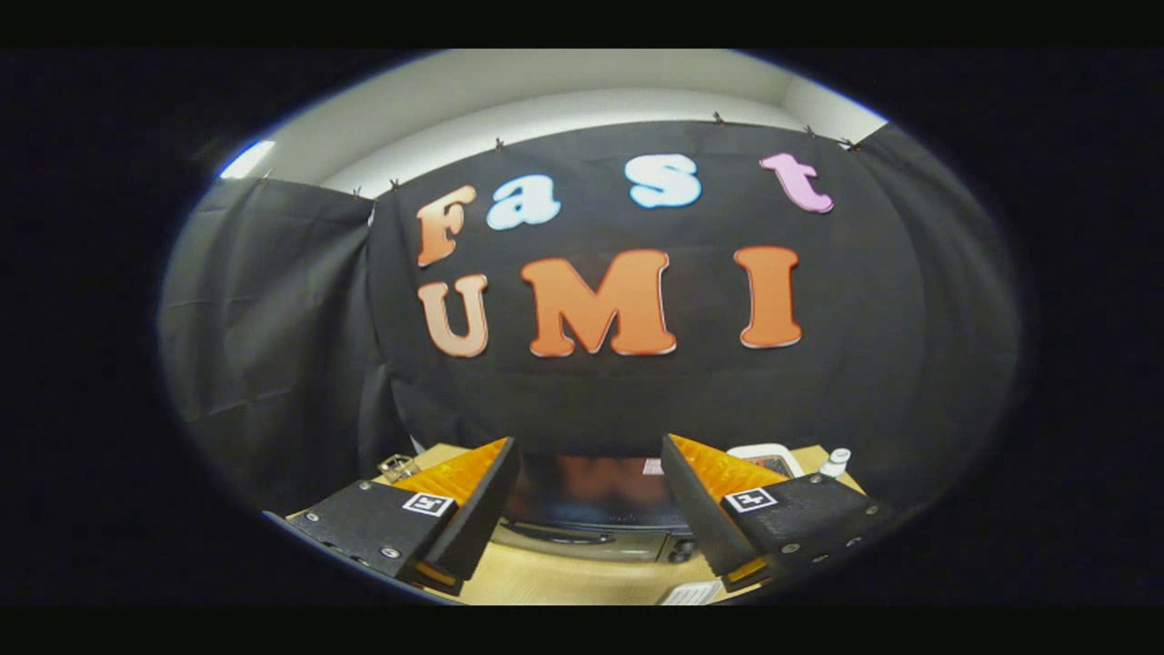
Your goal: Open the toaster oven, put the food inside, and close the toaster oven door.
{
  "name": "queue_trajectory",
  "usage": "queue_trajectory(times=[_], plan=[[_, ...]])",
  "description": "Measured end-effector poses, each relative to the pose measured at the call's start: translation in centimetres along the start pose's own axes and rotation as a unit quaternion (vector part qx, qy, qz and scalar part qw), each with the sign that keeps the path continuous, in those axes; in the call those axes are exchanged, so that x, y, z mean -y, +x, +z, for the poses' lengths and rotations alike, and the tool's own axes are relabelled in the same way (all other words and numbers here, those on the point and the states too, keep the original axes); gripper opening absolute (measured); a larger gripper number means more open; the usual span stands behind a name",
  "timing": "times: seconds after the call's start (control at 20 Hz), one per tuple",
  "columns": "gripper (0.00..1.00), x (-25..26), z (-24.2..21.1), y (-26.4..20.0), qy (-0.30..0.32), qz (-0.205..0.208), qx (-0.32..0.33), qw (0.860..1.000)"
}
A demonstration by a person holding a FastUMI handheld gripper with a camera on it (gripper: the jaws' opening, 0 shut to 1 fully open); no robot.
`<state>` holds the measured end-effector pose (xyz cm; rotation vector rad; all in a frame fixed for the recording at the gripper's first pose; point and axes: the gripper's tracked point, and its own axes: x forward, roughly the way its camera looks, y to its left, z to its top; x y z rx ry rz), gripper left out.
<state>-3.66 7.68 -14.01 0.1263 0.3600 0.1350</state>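
Note:
My gripper [591, 505] is open, its two fingers spread wide with nothing between them. Beyond the fingertips, seen through the gap, stands the toaster oven [591, 514] on a wooden table [564, 578]. Its dark glass door looks shut, with a curved handle [556, 533] along the lower front and a knob [682, 548] at the lower right. A white plate [768, 458] holding something reddish, probably the food, sits behind the right finger, partly hidden by it.
A small white bottle [835, 462] stands on the table to the right of the plate. A clear small object [397, 468] lies past the left finger. A white card [691, 593] lies near the table's front edge. Black cloth walls the booth behind.

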Motion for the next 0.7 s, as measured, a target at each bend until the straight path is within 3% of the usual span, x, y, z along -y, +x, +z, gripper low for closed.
queue_trajectory(times=[0.4,0.7], plan=[[0.97,2.0,6.7,-1.6,-0.044,-0.042,0.101,0.993],[0.97,0.1,8.7,-2.4,-0.049,-0.014,0.143,0.988]])
